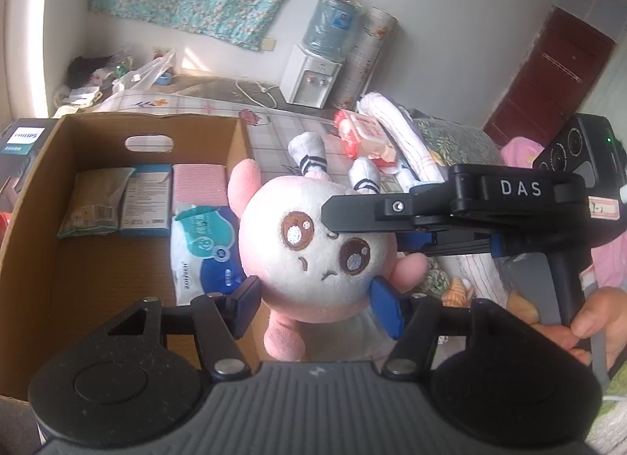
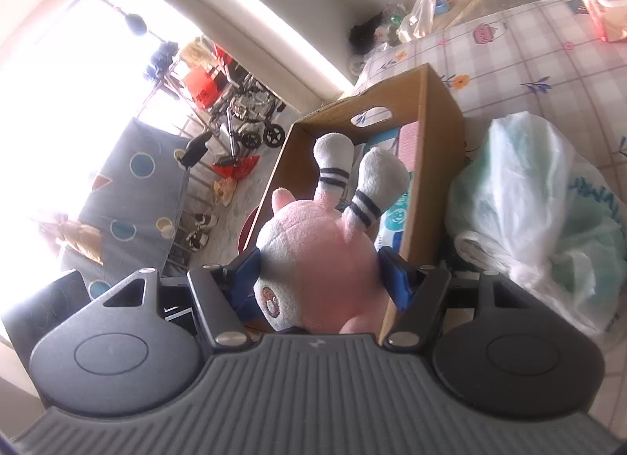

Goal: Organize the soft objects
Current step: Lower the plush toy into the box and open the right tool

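Left wrist view: the left gripper [image 1: 317, 308] brackets the lower part of a pink-and-white plush toy [image 1: 313, 251], its blue pads beside the round head; whether they press it cannot be told. The right gripper [image 1: 362, 220] reaches across from the right, one black finger lying over the toy's forehead. The toy hangs above the right wall of a cardboard box [image 1: 51, 259], which already holds a tissue pack [image 1: 203, 251], a pink packet [image 1: 200, 184] and two flat packets against the far wall. The near left floor of the box looks bare, so that is likely the best landing spot.

Right wrist view: the right gripper [image 2: 329, 278] is clenched on the plush toy [image 2: 313, 259], pads sunk into its sides, striped ears pointing toward the cardboard box [image 2: 439, 165]. A stuffed plastic bag [image 2: 540, 220] crowds the box's right wall. To place it well, the toy should probably clear the rim fully, move left over the open floor, then lower before release, avoiding a snag of the ears on the edge.
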The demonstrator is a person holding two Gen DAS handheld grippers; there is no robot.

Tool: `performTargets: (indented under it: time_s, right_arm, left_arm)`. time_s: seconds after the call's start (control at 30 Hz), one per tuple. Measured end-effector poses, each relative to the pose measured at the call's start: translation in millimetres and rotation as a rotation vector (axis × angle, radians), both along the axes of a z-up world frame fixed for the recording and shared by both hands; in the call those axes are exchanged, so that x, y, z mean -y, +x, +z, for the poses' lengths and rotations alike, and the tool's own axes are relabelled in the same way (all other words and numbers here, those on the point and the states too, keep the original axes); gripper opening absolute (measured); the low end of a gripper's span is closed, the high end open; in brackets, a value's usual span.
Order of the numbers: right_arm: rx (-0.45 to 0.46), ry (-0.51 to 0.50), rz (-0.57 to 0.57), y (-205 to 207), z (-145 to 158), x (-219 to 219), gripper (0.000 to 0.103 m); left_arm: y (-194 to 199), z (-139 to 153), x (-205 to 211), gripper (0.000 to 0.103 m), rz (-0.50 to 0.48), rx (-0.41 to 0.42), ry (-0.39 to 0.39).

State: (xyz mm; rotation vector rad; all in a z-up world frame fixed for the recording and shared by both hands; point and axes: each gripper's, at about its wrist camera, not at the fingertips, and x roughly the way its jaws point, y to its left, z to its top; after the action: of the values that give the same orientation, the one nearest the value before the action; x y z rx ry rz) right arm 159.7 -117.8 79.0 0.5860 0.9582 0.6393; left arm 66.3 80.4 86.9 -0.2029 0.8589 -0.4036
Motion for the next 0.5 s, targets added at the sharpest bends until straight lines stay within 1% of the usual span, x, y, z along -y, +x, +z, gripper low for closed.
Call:
performTargets:
  time_s: [0.1, 0.17, 0.23, 0.33, 0.37, 0.5]
  right_arm:
    - [-0.034, -0.058, 0.096, 44, 4, -47, 0.065]
    - [-0.072, -0.093, 0.149, 70, 0, -77, 0.066]
    - [-0.117, -0.126, 0.191, 92, -11, -105, 0.066]
    - [-0.177, -0.185, 0.256, 119, -32, -139, 0.066]
    - [-0.193, -0.207, 0.281, 128, -38, -148, 0.066]
    - [-0.244, -0.277, 0.340, 153, -70, -175, 0.067]
  left_arm:
    - [22, -6, -31, 0.063, 0.092, -0.053, -0.028]
    - [41, -15, -54, 0.064, 0.157, -0.108, -0.046]
    - [53, -28, -75, 0.064, 0.210, -0.158, -0.062]
    - [75, -50, -93, 0.064, 0.272, -0.236, -0.079]
    - [82, -59, -99, 0.064, 0.291, -0.268, -0.081]
    - [101, -86, -113, 0.063, 0.346, -0.351, -0.077]
